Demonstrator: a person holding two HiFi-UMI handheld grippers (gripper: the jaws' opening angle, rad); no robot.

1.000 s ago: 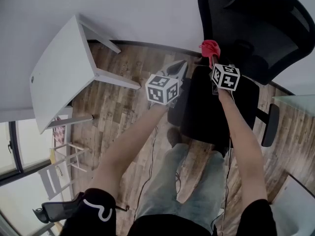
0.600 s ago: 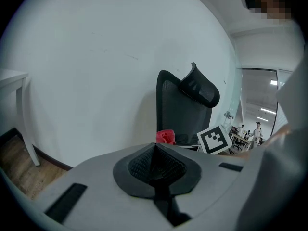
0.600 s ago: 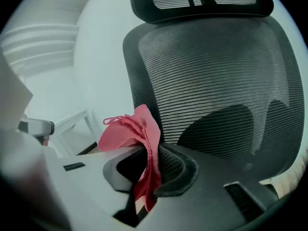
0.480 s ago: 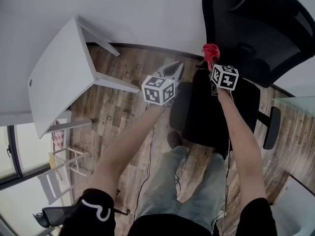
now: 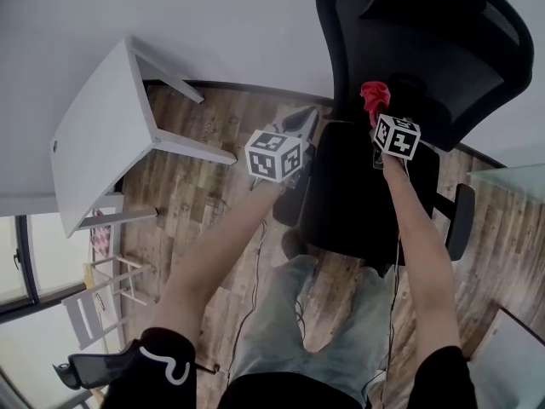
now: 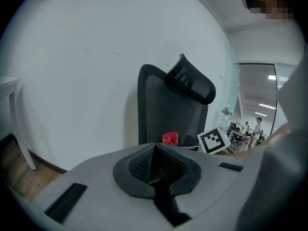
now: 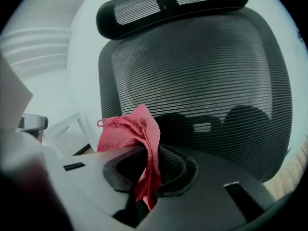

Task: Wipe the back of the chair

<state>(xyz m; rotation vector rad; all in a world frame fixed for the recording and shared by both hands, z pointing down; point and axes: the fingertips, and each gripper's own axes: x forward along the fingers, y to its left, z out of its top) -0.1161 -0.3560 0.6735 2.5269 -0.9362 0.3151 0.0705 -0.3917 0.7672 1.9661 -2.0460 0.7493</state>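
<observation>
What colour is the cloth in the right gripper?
The cloth is red, clearest in the right gripper view.

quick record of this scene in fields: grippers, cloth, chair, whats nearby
right gripper: shut on red cloth
left gripper: shut, empty, held left of the chair
red cloth: bunched, sticking up from the jaws, near the lower backrest; contact unclear
chair: black, mesh backrest, headrest on top
nearby: white table at left, wooden floor

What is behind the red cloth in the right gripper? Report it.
Behind the red cloth, pinched in the right gripper, rises the chair's black mesh backrest, headrest above. The cloth covers a patch of the mesh's lower left; whether they touch cannot be seen.
</observation>
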